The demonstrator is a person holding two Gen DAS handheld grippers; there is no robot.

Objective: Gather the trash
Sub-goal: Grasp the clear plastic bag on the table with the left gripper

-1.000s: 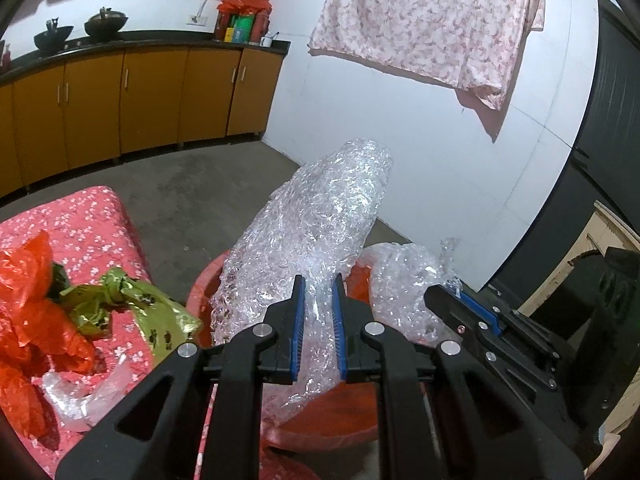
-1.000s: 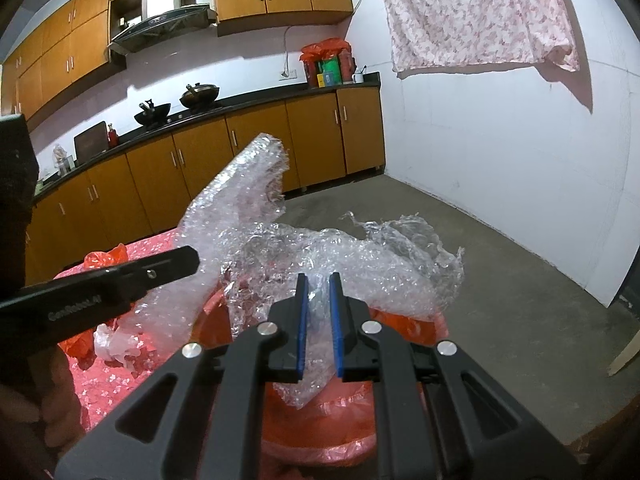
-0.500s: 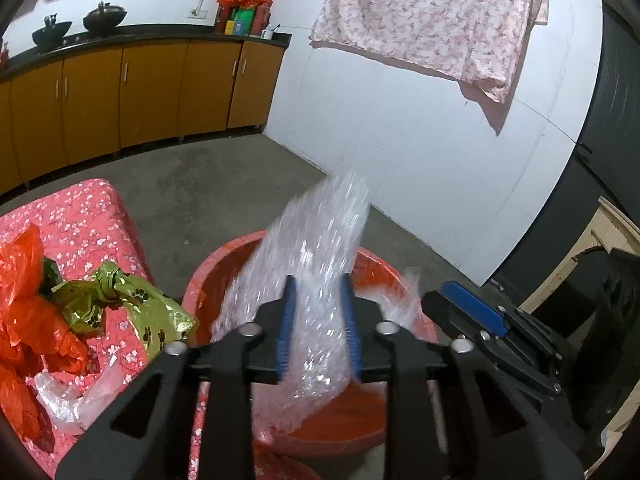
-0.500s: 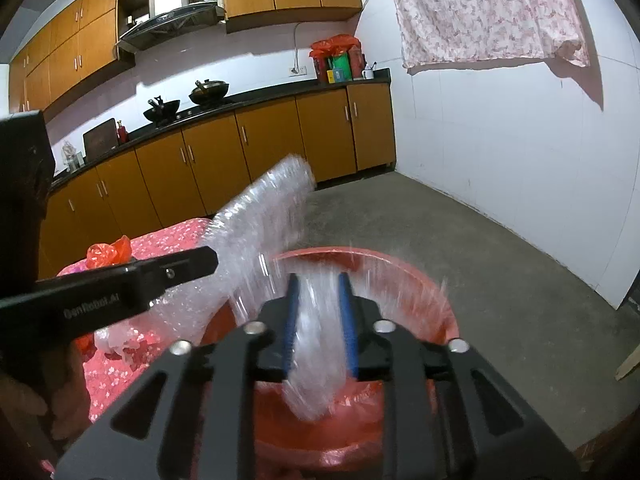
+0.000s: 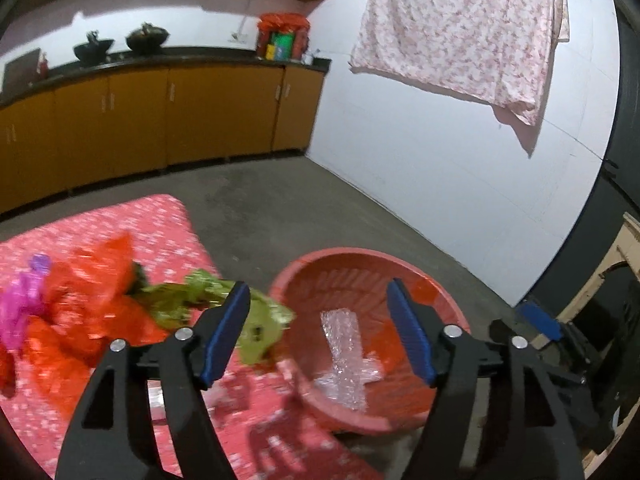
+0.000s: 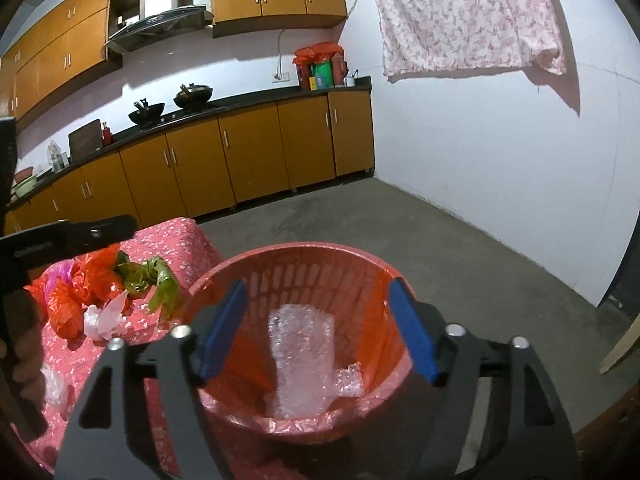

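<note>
A sheet of bubble wrap [image 5: 344, 356] [image 6: 300, 360] lies loose inside the red plastic basket [image 5: 348, 250] [image 6: 304, 246] beside the table. My left gripper [image 5: 318, 292] hangs above the basket's left rim, its jaws opening with nothing between them. My right gripper [image 6: 318, 286] is over the basket, its jaws opening too, also empty. On the pink flowered table [image 5: 152, 224] [image 6: 176, 240] lie a red bag [image 5: 92, 312] [image 6: 80, 284], a green bag [image 5: 192, 300] [image 6: 152, 280], a magenta scrap [image 5: 24, 304] and a clear plastic scrap [image 6: 104, 316].
Orange kitchen cabinets [image 6: 248, 160] run along the far wall under a dark counter with pans. A flowered cloth [image 5: 460, 28] hangs on the white wall at right. Grey concrete floor [image 6: 440, 240] stretches beyond the basket. A pale wooden frame [image 5: 616, 264] stands at far right.
Both grippers went from shut on the bubble wrap to wide open. The wrap dropped from above the basket down into it. The left view swung left toward the table.
</note>
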